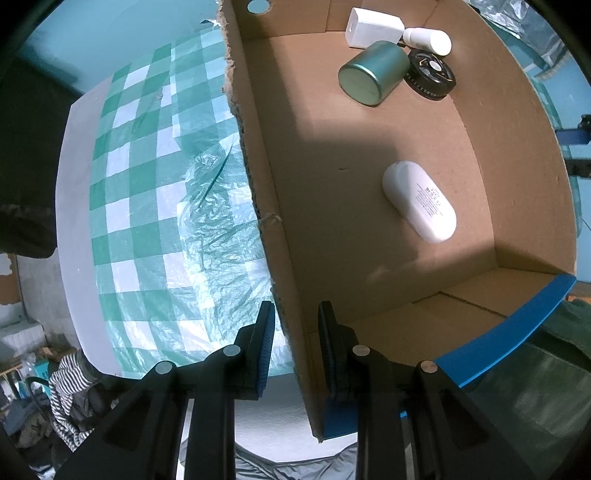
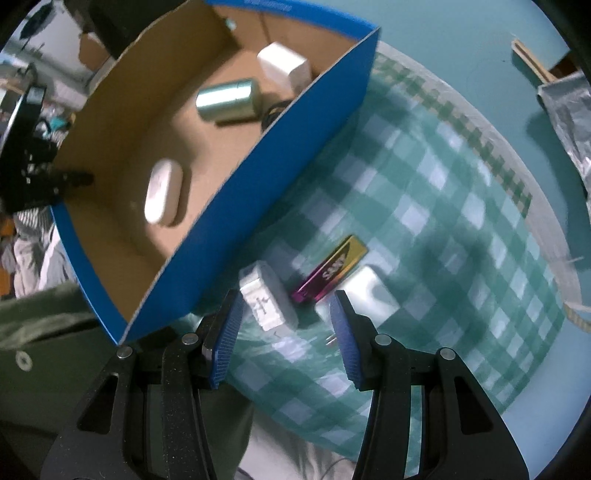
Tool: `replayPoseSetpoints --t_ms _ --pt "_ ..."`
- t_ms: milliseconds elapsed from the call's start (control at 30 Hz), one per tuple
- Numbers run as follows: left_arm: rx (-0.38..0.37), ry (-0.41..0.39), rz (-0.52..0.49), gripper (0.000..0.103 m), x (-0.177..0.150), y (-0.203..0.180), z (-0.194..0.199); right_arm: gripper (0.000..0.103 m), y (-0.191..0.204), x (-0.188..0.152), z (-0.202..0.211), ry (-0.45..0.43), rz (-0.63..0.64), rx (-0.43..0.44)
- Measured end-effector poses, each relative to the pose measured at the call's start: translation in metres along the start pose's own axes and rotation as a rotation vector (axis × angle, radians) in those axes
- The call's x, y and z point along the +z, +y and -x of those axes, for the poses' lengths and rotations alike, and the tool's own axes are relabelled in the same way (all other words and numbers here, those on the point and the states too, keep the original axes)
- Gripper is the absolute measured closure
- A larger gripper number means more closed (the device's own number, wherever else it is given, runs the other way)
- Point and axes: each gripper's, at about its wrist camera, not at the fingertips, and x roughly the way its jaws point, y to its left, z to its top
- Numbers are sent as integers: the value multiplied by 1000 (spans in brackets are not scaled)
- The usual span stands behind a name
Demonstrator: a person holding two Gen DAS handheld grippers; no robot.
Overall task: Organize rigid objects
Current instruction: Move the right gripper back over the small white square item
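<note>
My left gripper is clamped on the left wall of the cardboard box, one pad inside, one outside, steadying it. My right gripper stands partly open with nothing held; its jaws hang above the white adapter, not touching it.

Landmark: the box, blue outside, brown inside.

Step in hand, as I judge it: pick up the adapter, which lies on the checked cloth just beside the box's blue wall.
- Left pad sits close to that wall. I should centre the jaws over the adapter before lowering, or the pad may catch the wall.
- Close across the short sides; the body looks smooth and hard, so a square grip matters.
- Right-wrist view is blurred; settle first.

Count, inside the box:
- white oval case: 1, mid-floor
- green tin: 1, on its side, far end
- white block charger: 1
- white bottle: 1
- black disc: 1, touching the tin

Count, outside the box, on the cloth:
- white adapter: 1
- purple-gold bar: 1, just beyond the adapter
- pale flat item: 1, too blurred to identify
</note>
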Motion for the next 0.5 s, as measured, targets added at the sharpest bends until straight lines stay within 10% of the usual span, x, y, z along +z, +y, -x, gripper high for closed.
replayPoseSetpoints --t_ms 500 --pt "-2 -5 -1 79 -2 1 -1 55 26 -23 -54 5 108 -16"
